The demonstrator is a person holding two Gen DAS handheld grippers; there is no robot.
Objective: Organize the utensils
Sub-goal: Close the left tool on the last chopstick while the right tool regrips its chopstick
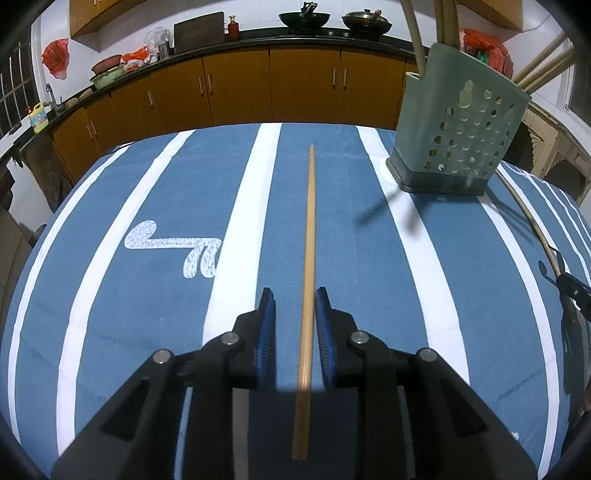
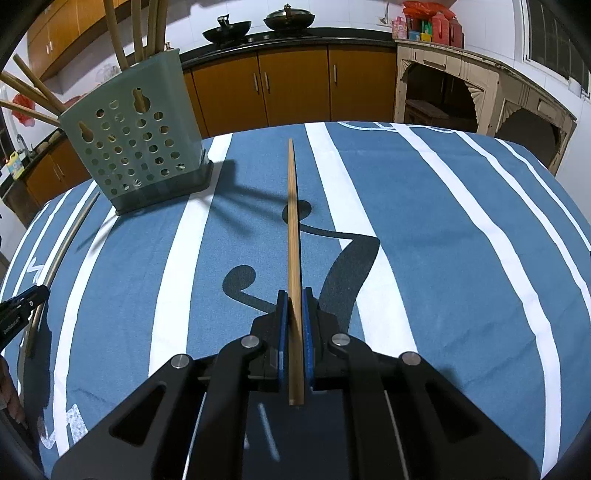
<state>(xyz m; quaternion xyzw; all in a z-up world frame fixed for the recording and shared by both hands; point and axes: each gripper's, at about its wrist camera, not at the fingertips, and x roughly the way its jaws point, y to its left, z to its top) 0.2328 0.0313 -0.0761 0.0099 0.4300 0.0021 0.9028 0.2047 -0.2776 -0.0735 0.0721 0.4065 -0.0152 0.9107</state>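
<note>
My left gripper (image 1: 294,293) is open around a wooden chopstick (image 1: 308,229) that lies on the striped blue cloth, between the blue pads without being clamped. My right gripper (image 2: 294,291) is shut on a second wooden chopstick (image 2: 293,221) and holds it pointing forward above the cloth. A green perforated utensil holder (image 1: 458,125) stands at the far right in the left wrist view and at the far left in the right wrist view (image 2: 136,136). It holds several chopsticks (image 2: 33,92). The left gripper's tip shows at the left edge of the right wrist view (image 2: 22,306).
The table has a blue cloth with white stripes (image 1: 147,184). Brown kitchen cabinets (image 1: 303,88) run behind it, with woks (image 1: 304,18) on the counter. A wooden side cabinet (image 2: 461,92) stands at the back right.
</note>
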